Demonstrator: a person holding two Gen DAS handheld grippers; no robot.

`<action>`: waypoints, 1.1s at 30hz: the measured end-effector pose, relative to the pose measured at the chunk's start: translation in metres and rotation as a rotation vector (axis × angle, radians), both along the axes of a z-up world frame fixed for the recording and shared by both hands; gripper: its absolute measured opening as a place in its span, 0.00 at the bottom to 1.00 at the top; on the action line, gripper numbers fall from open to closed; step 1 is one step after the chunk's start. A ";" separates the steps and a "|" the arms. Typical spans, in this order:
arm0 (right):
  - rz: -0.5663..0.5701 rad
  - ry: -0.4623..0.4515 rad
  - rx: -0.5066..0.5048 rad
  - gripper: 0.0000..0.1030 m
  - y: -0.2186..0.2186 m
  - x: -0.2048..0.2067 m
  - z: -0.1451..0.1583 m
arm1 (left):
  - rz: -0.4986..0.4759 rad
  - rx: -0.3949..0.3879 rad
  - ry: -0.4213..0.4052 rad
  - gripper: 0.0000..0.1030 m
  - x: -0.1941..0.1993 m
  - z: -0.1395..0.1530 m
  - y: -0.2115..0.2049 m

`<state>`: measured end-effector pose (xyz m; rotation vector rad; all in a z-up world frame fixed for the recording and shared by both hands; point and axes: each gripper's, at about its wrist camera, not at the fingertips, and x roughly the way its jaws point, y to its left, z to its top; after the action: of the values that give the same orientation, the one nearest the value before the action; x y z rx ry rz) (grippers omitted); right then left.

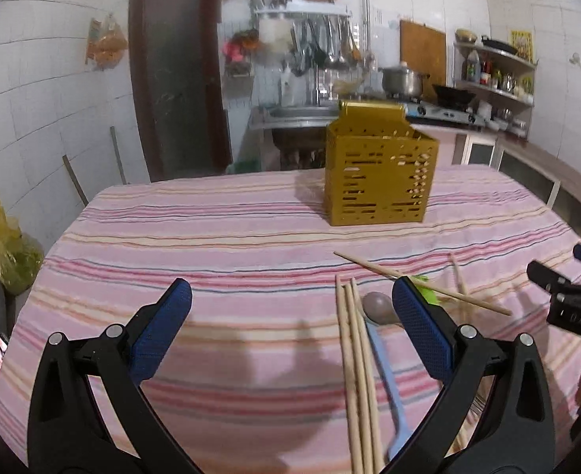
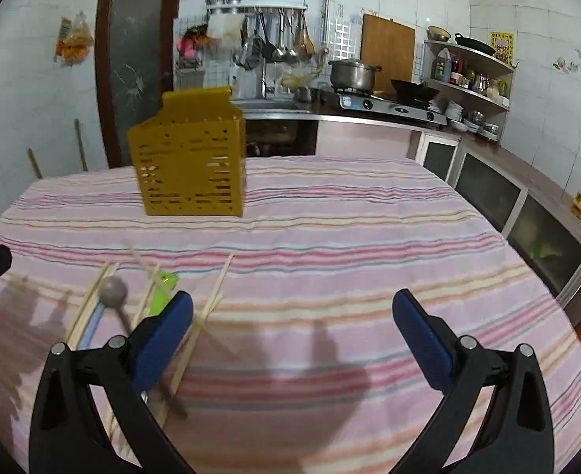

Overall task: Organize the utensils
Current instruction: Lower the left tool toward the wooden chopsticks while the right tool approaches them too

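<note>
Three pale chopsticks (image 1: 355,375) lying parallel | yellow holder (image 1: 377,173) upright, perforated | left gripper (image 1: 290,331), right gripper (image 2: 292,333) fingers apart

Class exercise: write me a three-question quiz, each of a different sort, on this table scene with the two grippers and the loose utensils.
1. True or false: the left gripper has its jaws shut on a chopstick.
2. What colour is the slotted utensil holder? A red, B yellow, C white.
3. Fill in: the chopsticks lie on a striped ____.

Key: 1 false, both the left and the right gripper are open and hold nothing; 2 B; 3 tablecloth.
</note>
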<state>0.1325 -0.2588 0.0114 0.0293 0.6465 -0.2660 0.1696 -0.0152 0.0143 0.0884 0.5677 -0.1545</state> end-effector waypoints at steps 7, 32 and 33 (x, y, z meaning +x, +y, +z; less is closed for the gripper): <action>0.007 0.129 0.030 0.77 0.012 0.056 -0.025 | 0.002 -0.026 0.190 0.85 0.058 -0.036 -0.005; 0.008 0.223 0.104 0.47 0.011 0.077 -0.054 | -0.024 0.042 0.306 0.80 0.085 -0.081 -0.020; 0.011 0.224 0.104 0.46 0.011 0.078 -0.054 | -0.025 0.053 0.308 0.80 0.085 -0.082 -0.022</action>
<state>0.2101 -0.2476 -0.0424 0.0964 0.8830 -0.2270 0.2543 -0.0370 -0.0674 0.1246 0.8785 -0.1791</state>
